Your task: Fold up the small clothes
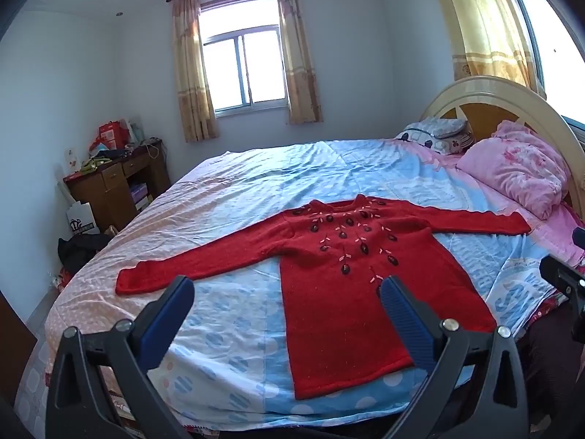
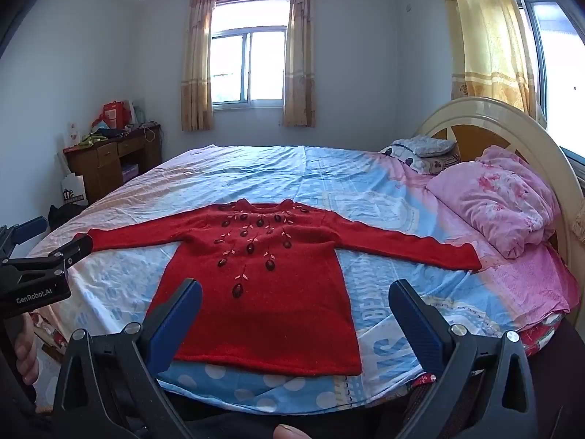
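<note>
A small red knit sweater (image 1: 340, 278) with dark beads and pink stitching lies flat, front up, on the bed, both sleeves spread sideways; it also shows in the right wrist view (image 2: 270, 292). My left gripper (image 1: 287, 285) is open and empty, held above the bed's near edge, short of the hem. My right gripper (image 2: 295, 289) is open and empty, also short of the hem. The left gripper's body (image 2: 36, 278) shows at the left edge of the right wrist view; the right gripper's fingers (image 1: 563, 278) show at the right edge of the left wrist view.
The bed (image 1: 256, 190) has a blue, white and pink patterned sheet. A pink folded quilt (image 1: 519, 168) and pillows (image 1: 435, 135) lie by the cream headboard (image 1: 486, 91) at right. A wooden desk (image 1: 113, 183) with clutter stands by the far left wall.
</note>
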The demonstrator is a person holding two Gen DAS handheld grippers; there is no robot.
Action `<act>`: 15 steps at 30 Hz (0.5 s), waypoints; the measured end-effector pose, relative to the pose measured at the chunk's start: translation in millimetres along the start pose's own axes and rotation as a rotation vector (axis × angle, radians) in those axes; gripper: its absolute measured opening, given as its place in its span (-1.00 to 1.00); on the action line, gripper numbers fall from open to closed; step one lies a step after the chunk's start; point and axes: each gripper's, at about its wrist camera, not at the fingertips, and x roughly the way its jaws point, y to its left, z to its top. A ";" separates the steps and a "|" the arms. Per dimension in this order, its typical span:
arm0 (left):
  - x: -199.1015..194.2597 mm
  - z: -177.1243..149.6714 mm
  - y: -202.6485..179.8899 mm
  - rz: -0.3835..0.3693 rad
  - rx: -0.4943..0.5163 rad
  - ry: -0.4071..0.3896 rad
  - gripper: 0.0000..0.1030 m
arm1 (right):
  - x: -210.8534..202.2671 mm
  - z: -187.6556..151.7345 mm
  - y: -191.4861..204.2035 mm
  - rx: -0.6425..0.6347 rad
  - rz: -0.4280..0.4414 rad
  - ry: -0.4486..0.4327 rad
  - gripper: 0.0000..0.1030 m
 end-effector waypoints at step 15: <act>0.4 -0.8 1.1 0.001 -0.002 -0.002 1.00 | 1.7 -1.7 0.5 0.002 -0.002 0.004 0.98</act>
